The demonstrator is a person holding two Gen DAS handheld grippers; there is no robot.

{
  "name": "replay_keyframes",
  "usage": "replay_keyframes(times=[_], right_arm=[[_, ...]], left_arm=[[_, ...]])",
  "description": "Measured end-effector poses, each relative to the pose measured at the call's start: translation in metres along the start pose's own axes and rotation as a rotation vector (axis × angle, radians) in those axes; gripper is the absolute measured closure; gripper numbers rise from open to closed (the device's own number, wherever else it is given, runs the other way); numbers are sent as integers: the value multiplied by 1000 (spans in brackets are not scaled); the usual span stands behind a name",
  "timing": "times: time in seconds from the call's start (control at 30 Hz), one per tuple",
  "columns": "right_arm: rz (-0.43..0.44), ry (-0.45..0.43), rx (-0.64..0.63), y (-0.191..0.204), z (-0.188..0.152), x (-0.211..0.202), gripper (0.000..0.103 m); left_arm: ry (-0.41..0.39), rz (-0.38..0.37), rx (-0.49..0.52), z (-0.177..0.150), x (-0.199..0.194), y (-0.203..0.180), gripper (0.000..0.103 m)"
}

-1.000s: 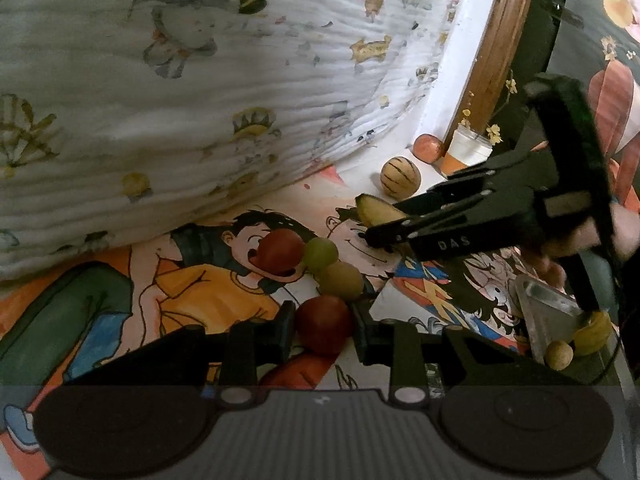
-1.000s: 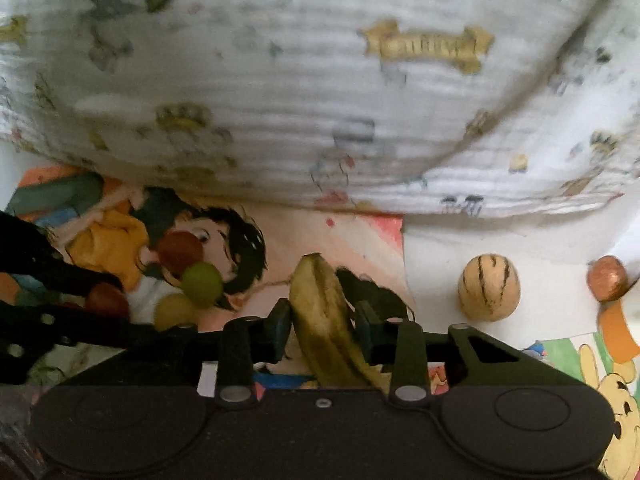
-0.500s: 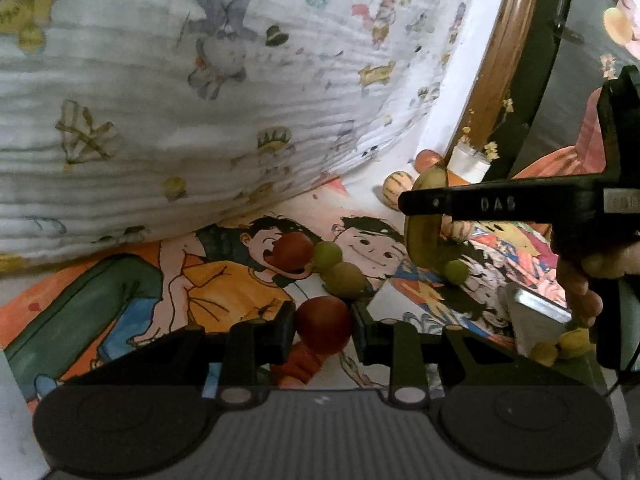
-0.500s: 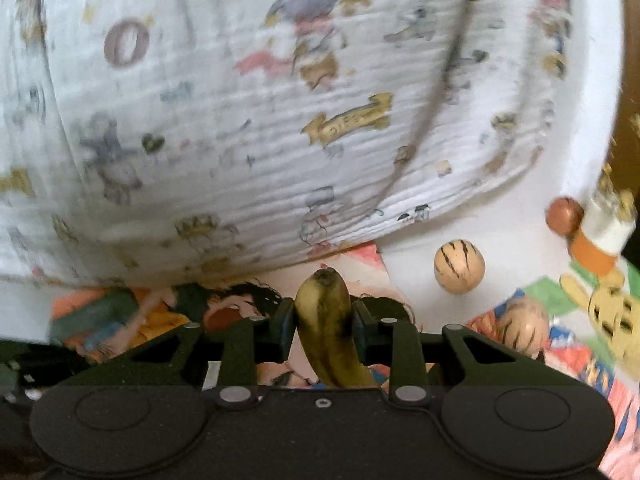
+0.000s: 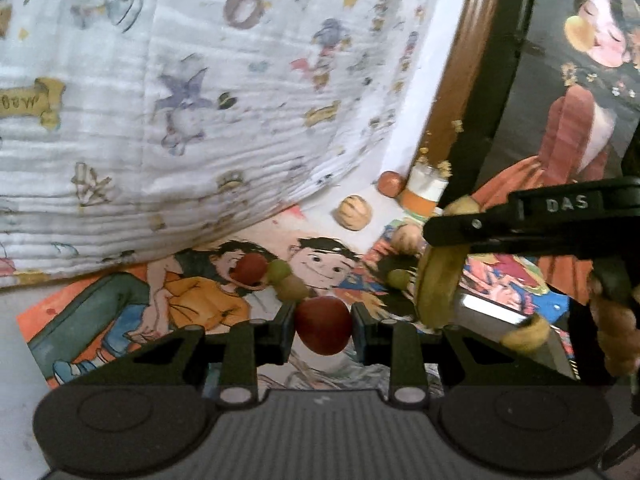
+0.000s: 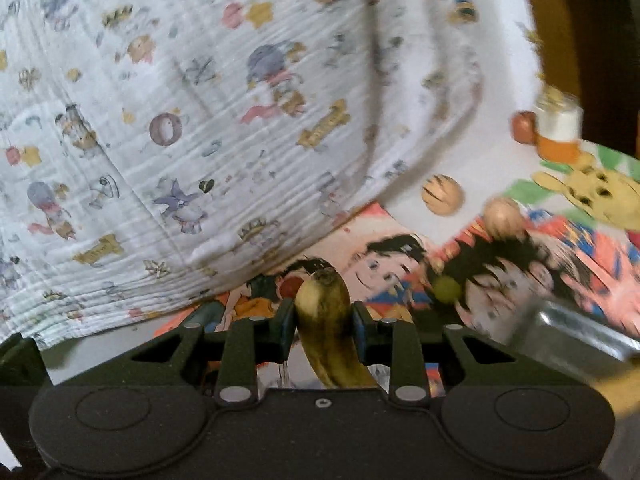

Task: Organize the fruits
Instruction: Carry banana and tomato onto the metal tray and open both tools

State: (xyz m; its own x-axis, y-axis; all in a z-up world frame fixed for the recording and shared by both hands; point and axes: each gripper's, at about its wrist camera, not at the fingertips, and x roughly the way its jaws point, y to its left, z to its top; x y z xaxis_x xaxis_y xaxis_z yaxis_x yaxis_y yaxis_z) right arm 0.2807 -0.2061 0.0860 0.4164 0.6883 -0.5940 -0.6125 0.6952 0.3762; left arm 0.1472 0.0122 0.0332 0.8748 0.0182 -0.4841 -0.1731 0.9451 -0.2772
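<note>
My left gripper (image 5: 323, 326) is shut on a round red fruit (image 5: 323, 325), held above the cartoon-print mat (image 5: 192, 300). My right gripper (image 6: 323, 322) is shut on a brown-spotted banana (image 6: 326, 320); in the left wrist view that banana (image 5: 436, 288) hangs under the black right gripper arm (image 5: 540, 220) at the right. On the mat lie a red fruit (image 5: 249, 269), a green one (image 5: 279, 270) and an olive one (image 5: 294, 290) in a cluster, and a small green fruit (image 5: 398, 277). A striped round melon (image 5: 354, 214) lies farther back.
A bulky white printed blanket (image 5: 180, 100) fills the left and back. A white and orange jar (image 5: 424, 188) and a reddish fruit (image 5: 390, 183) stand by a wooden frame (image 5: 460, 72). A shiny metal tray (image 6: 576, 332) lies at the right. Fingers (image 5: 616, 332) of a hand show at the right edge.
Both grippers have lifted with their fruit. The right gripper rolled and swung to the right, so the banana now hangs upright over the tray's side instead of lying by the mat.
</note>
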Motion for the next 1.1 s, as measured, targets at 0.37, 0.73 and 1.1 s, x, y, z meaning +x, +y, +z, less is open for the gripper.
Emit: replay_keyframes(times=[0.37, 0.73, 1.1], right_arm=[[-88, -49, 167, -46, -48, -72, 72], [-120, -135, 396, -107, -92, -88, 71], [-157, -207, 457, -137, -97, -72, 71]], left_arm=[[30, -77, 36, -20, -17, -44, 70], [97, -136, 129, -37, -3, -94, 70], [178, -164, 182, -46, 37, -127, 70]])
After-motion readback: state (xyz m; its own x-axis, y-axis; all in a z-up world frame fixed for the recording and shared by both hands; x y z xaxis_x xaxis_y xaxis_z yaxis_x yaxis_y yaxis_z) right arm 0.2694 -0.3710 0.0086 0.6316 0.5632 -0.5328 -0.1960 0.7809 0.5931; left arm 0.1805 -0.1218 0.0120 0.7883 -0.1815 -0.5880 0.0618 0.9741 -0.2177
